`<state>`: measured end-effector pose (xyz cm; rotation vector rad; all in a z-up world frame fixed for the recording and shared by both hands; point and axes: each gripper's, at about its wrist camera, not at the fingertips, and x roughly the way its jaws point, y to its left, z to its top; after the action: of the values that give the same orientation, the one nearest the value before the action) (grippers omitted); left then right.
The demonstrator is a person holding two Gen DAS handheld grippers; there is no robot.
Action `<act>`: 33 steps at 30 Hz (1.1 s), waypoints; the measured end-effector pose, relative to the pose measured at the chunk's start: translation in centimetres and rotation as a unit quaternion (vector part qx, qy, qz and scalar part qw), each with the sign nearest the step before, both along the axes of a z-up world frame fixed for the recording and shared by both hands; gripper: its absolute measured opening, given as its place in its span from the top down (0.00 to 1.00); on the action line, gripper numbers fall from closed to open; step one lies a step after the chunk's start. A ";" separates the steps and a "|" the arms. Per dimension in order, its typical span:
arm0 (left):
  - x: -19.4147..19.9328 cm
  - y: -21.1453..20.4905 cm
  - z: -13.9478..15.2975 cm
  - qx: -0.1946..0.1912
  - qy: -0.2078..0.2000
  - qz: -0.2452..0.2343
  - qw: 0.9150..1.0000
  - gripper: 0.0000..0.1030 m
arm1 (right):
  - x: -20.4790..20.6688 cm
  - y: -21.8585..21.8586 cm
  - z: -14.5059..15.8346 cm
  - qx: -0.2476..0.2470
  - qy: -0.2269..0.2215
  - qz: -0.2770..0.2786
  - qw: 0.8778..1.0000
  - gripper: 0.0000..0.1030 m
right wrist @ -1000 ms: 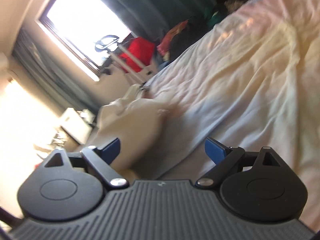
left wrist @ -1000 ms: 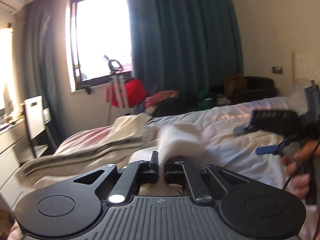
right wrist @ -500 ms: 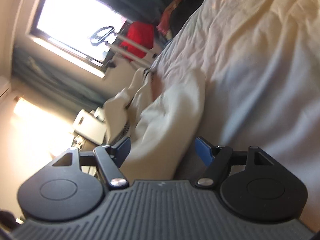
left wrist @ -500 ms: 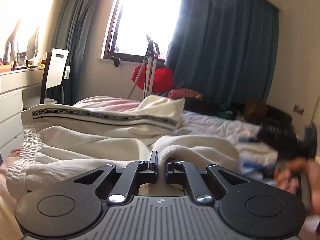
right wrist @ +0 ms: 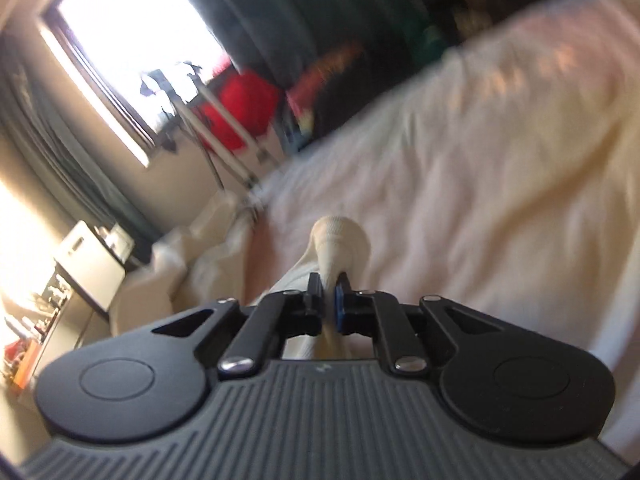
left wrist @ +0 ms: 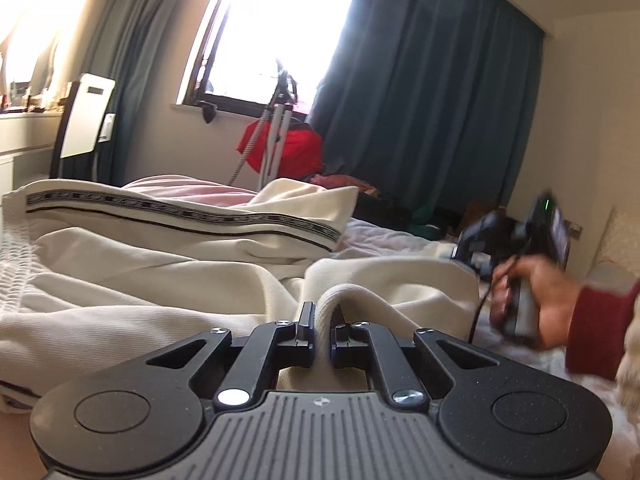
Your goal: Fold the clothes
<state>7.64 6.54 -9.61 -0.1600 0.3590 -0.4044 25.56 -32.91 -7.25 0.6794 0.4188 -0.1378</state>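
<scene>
Change: right gripper (right wrist: 328, 306), wide apart half a second ago, now clamped on a fold of the cream trousers (left wrist: 160, 264).
Left gripper (left wrist: 322, 326): closed tight on a rounded ridge of the same cream cloth, pinched between both fingers.
Garment: spread ahead and to the left of the left claw, black patterned side stripe (left wrist: 180, 216) running across the upper fold; ribbed waistband (left wrist: 14, 264) at far left.
Right side: cloth bulging up just past the fingertips, rest of the garment trailing off to the left, blurred.
Right hand (left wrist: 532, 292): wrapped around its handle, red cuff showing.
Surface: rumpled pale bedsheet (right wrist: 480, 184).
Room: bright window (left wrist: 276, 28), teal curtains (left wrist: 432, 80), white tripod (left wrist: 276, 128) with red cloth, white chair (left wrist: 86, 116).
</scene>
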 end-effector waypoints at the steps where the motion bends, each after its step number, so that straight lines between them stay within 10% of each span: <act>1: -0.2 -0.2 0.0 -0.001 -0.003 -0.009 1.000 0.91 | -0.7 -0.9 0.9 -0.005 -0.009 -0.016 1.000 0.91; 9: -1.9 -2.5 0.4 -0.018 0.001 -0.099 0.995 0.49 | -11.3 -10.6 3.6 -0.036 -0.015 -0.171 0.985 0.91; 23: -6.6 -7.1 0.4 0.090 -0.005 -0.151 0.984 0.29 | -20.4 -15.8 -3.2 0.045 0.082 -0.203 0.975 0.91; 33: -5.6 -4.7 1.0 0.041 0.032 -0.111 0.992 0.21 | -23.3 -15.9 -0.5 -0.004 0.023 -0.315 0.949 0.92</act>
<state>2.07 1.80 -8.63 -0.0534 0.4582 -0.6051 2.28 -48.79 -7.73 0.7852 0.2328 -0.7614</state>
